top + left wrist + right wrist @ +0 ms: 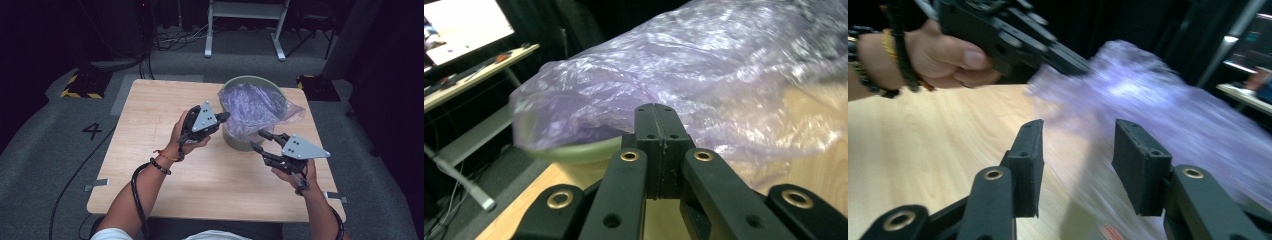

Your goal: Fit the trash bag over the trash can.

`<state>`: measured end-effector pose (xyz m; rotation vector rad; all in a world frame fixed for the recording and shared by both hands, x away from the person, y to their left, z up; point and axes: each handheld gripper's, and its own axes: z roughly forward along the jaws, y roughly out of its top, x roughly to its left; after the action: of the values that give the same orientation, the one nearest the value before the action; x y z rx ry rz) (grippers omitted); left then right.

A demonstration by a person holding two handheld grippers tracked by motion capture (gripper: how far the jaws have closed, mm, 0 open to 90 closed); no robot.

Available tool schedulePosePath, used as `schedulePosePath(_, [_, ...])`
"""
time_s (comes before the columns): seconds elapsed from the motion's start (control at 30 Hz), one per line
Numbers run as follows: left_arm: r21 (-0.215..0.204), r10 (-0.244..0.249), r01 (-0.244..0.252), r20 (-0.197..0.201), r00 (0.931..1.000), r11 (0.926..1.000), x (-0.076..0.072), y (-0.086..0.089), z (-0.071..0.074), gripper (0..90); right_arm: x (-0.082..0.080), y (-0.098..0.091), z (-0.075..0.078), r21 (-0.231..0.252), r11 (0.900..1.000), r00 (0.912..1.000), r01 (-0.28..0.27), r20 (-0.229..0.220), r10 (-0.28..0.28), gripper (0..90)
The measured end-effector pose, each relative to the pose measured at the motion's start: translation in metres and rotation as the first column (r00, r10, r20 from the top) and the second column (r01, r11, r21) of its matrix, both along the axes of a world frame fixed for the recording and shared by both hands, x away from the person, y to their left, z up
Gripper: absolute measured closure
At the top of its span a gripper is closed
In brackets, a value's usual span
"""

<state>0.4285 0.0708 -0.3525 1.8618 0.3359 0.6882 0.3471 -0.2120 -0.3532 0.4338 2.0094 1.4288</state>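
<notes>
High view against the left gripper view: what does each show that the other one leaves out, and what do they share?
High view: the whole wooden table and the right gripper, jaws apart beside the green bin. Left gripper view: a close look at the left gripper, jaws pressed together at the purple bag, plus a lit screen on a side desk. Shared: the purple bag draped over the green bin.

one purple plastic bag (255,107), one green bin (239,142), one wooden table (150,150), two hand-held grippers.
</notes>
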Motion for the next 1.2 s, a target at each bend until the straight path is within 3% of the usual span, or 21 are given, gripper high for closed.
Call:
schedulePosePath(0.13, [-0.016,0.015,-0.015,-0.026,0.9995,0.9997,0.004,0.008,-0.002,89.8,-0.003,-0.02,-0.001,0.02,0.9951,0.9952,0.097,0.013,-0.097,52.2])
schedulePosePath(0.2, [-0.023,0.012,-0.013,-0.032,0.9994,0.9997,0.004,0.009,-0.004,89.8,-0.001,-0.027,-0.001,0.044,0.9901,0.991,0.134,-0.001,-0.134,48.5])
schedulePosePath(0.3, [-0.016,0.01,-0.01,-0.037,0.9993,0.9998,0.004,0.01,-0.007,89.6,0.005,-0.034,0.0,0.078,0.9708,0.9739,0.227,-0.017,-0.226,43.1])
schedulePosePath(0.37, [-0.014,0.009,-0.01,-0.044,0.999,0.9999,0.005,0.012,-0.01,89.6,0.009,-0.039,-0.001,0.07,0.9572,0.9597,0.281,-0.011,-0.281,41.1])
schedulePosePath(0.47, [-0.017,0.013,-0.015,-0.063,0.9979,0.9997,0.008,0.016,-0.014,89.3,0.016,-0.044,-0.005,0.029,0.9487,0.9488,0.315,0.017,-0.315,41.2])
schedulePosePath(0.53, [-0.022,0.013,-0.015,-0.073,0.9972,0.9997,0.009,0.018,-0.015,86.8,0.022,-0.045,-0.008,0.006,0.948,0.9477,0.318,0.022,-0.318,43.5])
schedulePosePath(0.6, [-0.028,0.016,-0.018,-0.076,0.997,0.9994,0.009,0.02,-0.015,84.3,0.026,-0.043,-0.011,-0.016,0.9431,0.9428,0.332,0.036,-0.331,52.9])
schedulePosePath(0.67, [-0.036,0.02,-0.023,-0.08,0.9966,0.9991,0.009,0.023,-0.016,78.7,0.029,-0.04,-0.013,-0.041,0.9407,0.9408,0.337,0.056,-0.334,61.8])
schedulePosePath(0.77, [-0.062,0.017,-0.023,-0.096,0.9952,0.9978,0.006,0.027,-0.016,54.3,0.032,-0.039,-0.014,-0.056,0.9457,0.9462,0.32,0.069,-0.316,76.7])
schedulePosePath(0.83, [-0.066,0.029,-0.034,-0.076,0.9967,0.9972,-0.001,0.03,-0.015,37.6,0.03,-0.039,-0.013,-0.065,0.945,0.9456,0.32,0.081,-0.315,81.1])
schedulePosePath(0.9, [-0.065,0.002,-0.007,-0.079,0.9969,0.9978,-0.007,0.032,-0.013,27.0,0.029,-0.039,-0.012,-0.074,0.9464,0.9472,0.314,0.09,-0.308,85.5])
schedulePosePath(1.07, [-0.088,-0.081,0.075,-0.065,0.9946,0.9933,-0.026,0.034,-0.004,20.9,0.027,-0.036,-0.011,-0.099,0.9476,0.9506,0.304,0.099,-0.294,89.0])
schedulePosePath(1.2, [-0.104,-0.15,0.143,-0.061,0.9868,0.9842,-0.038,0.03,0.001,18.6,0.027,-0.035,-0.01,-0.111,0.9467,0.951,0.303,0.101,-0.292,89.8])
